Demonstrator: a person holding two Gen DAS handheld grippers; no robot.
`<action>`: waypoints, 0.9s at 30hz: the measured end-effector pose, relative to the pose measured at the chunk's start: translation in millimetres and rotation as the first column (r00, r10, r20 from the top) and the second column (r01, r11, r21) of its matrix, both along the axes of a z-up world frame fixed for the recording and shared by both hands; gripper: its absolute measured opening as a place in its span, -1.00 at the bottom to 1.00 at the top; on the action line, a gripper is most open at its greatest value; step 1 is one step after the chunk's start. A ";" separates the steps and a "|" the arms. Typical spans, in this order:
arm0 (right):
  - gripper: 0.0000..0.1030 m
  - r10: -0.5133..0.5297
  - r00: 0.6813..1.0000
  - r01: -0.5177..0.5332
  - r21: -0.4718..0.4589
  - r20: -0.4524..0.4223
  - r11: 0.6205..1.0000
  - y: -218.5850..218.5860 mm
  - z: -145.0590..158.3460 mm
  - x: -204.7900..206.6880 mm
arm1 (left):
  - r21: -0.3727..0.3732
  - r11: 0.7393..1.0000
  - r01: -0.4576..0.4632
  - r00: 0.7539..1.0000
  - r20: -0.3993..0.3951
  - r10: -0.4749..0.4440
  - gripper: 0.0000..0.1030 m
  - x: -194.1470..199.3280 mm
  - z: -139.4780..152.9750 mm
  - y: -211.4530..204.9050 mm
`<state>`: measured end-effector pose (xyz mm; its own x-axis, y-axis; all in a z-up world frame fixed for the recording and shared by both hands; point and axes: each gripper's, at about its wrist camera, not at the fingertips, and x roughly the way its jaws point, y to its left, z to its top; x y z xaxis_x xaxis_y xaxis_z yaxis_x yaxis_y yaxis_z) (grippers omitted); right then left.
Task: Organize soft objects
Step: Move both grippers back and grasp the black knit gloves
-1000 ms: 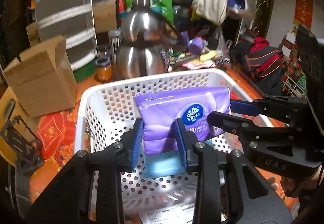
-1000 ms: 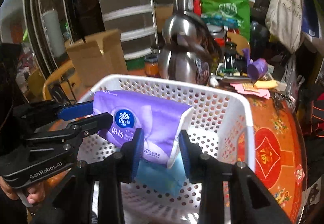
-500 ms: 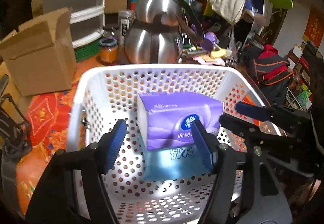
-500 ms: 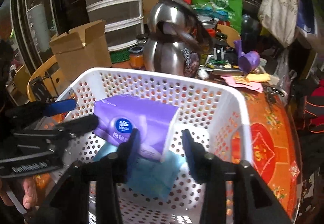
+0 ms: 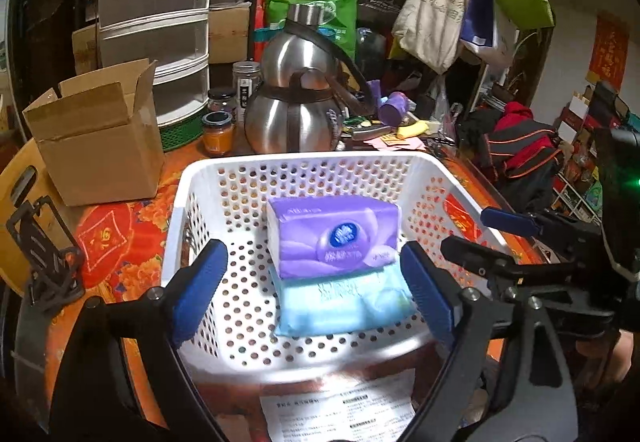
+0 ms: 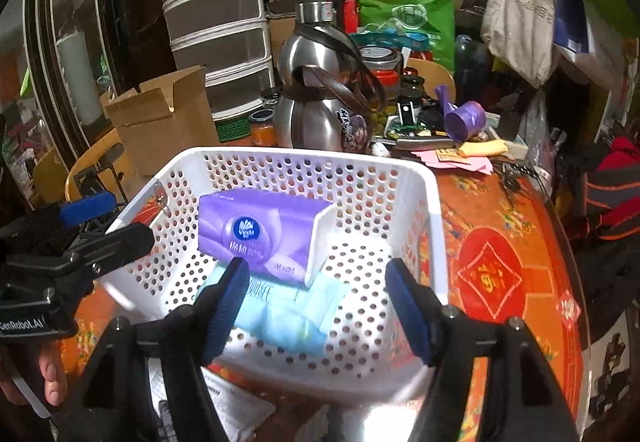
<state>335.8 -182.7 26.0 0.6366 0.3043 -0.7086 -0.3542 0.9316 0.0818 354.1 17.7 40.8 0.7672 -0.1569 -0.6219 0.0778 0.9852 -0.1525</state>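
Observation:
A purple tissue pack lies in the white perforated basket, resting on a light blue wet-wipe pack. My left gripper hangs above the basket's near side, its jaws opening wide, blue pads clear of both packs. In the right wrist view the purple tissue pack sits on the blue wet-wipe pack inside the basket. My right gripper is also opening, with nothing pressed between its pads. Each gripper shows at the other view's edge.
Behind the basket stand a steel kettle, jars, a cardboard box and stacked drawers. A printed sheet lies before the basket on the orange patterned tablecloth. A purple cup and clutter fill the back right.
Both grippers let go of the purple tissue pack and pulled back toward the near side, jaws spreading. The pack now rests in the basket on the blue pack.

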 end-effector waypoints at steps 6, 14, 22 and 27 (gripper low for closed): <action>0.48 -0.002 0.999 -0.001 0.064 0.049 0.998 -26.4 2.7 -74.3 | 0.020 0.999 0.050 0.999 0.017 -0.050 0.68 -59.4 -2.9 -3.8; 0.67 0.023 0.998 -0.027 0.082 0.056 0.996 -42.2 -54.1 -207.4 | 0.034 0.997 0.064 0.997 0.036 -0.065 0.68 -192.8 -47.8 -2.6; 0.58 0.042 0.999 -0.046 0.130 0.033 0.990 -37.2 -97.0 -265.9 | 0.131 0.991 0.014 0.999 -0.033 -0.010 0.68 -268.2 -111.0 -16.8; -0.01 0.063 0.998 -0.062 0.108 -0.003 0.992 -26.3 -112.8 -265.1 | 0.094 0.995 0.043 0.997 -0.071 -0.037 0.58 -284.3 -133.9 -18.1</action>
